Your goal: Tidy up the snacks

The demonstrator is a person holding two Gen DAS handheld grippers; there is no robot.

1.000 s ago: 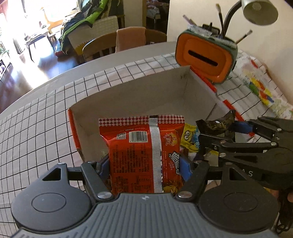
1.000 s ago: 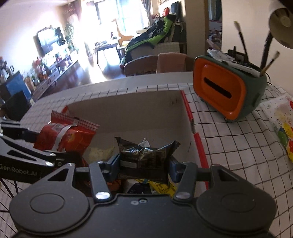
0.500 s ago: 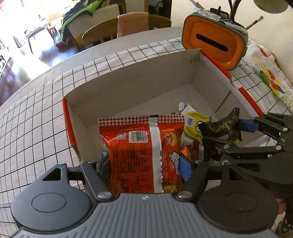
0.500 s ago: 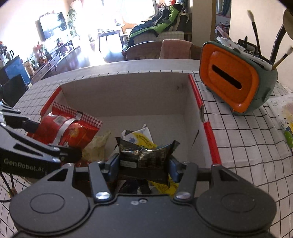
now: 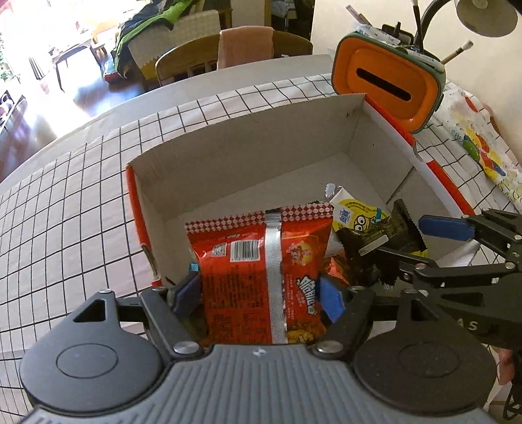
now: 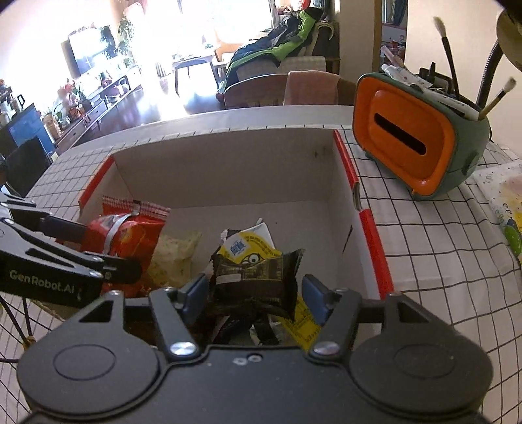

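An open cardboard box [image 5: 244, 156] [image 6: 228, 169] with red edges stands on the chequered cloth. My left gripper [image 5: 259, 293] [image 6: 98, 251] holds a red snack bag [image 5: 261, 261] [image 6: 130, 234] upright over the box's near left corner. Its jaws are easing open, but the pads still touch the bag. My right gripper [image 6: 254, 293] [image 5: 414, 241] is opening. A dark packet [image 6: 254, 277] [image 5: 368, 238] sits between its pads with a gap on each side, resting on a yellow cartoon packet [image 6: 248, 244] [image 5: 355, 215].
A pale bag [image 6: 176, 254] lies in the box beside the red one. An orange and green holder with brushes [image 5: 388, 88] [image 6: 411, 143] stands behind the box's far right corner, under a lamp [image 5: 486, 16]. A printed sheet [image 5: 479, 153] lies at the right. Chairs stand beyond the table.
The right gripper's pads have drawn apart from the dark packet, which now sits loose between them. Both views look deeper into the box. The red bag stays in the left gripper.
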